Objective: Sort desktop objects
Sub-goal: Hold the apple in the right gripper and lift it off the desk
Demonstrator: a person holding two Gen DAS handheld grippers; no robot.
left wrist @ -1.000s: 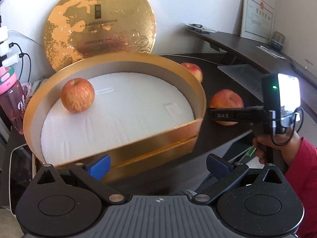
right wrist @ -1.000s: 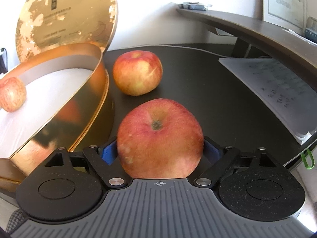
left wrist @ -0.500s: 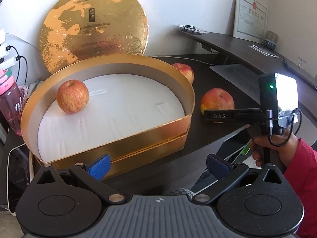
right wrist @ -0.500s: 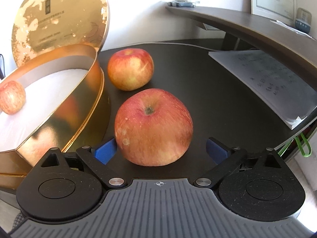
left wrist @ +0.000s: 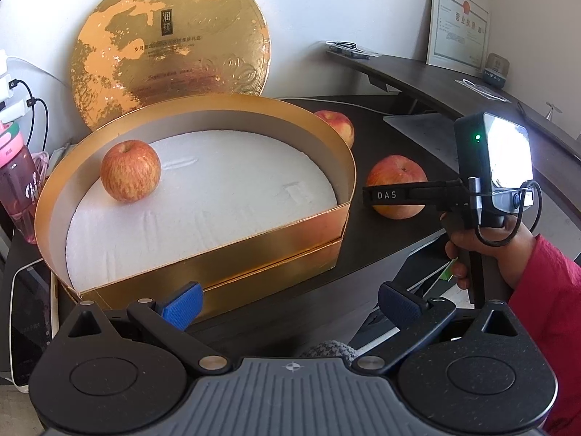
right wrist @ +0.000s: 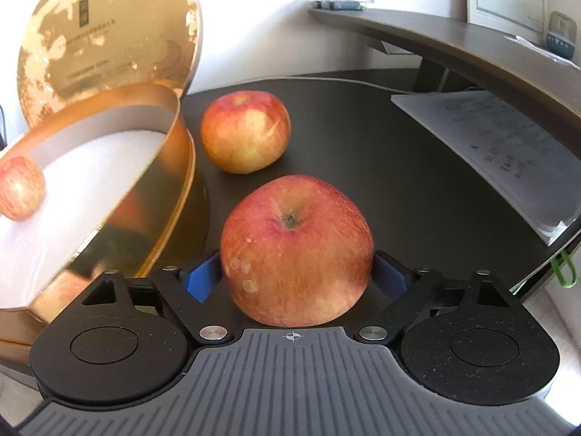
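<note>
A red apple (right wrist: 296, 250) rests on the dark desk (right wrist: 381, 189) between my right gripper's (right wrist: 296, 276) blue pads, which press its sides; the gripper is shut on it. In the left wrist view that same apple (left wrist: 395, 174) shows behind the right gripper's (left wrist: 381, 195) black finger. A second apple (right wrist: 245, 130) lies farther back on the desk. A third apple (left wrist: 130, 170) sits on white foam inside the gold box (left wrist: 218, 250). My left gripper (left wrist: 290, 301) hangs open in front of the box, with nothing between its fingers.
The round gold lid (left wrist: 170, 40) leans against the wall behind the box. A stack of papers (right wrist: 508, 152) lies at the right, under a raised shelf (right wrist: 472, 43). A pink bottle (left wrist: 16, 189) and a phone (left wrist: 29, 327) sit left of the box. A hand (left wrist: 508, 254) holds the right gripper.
Half a second ago the right gripper stood open with the apple ahead of its pads; now the apple sits between them and they have closed onto it. The left gripper has drawn back slightly.
</note>
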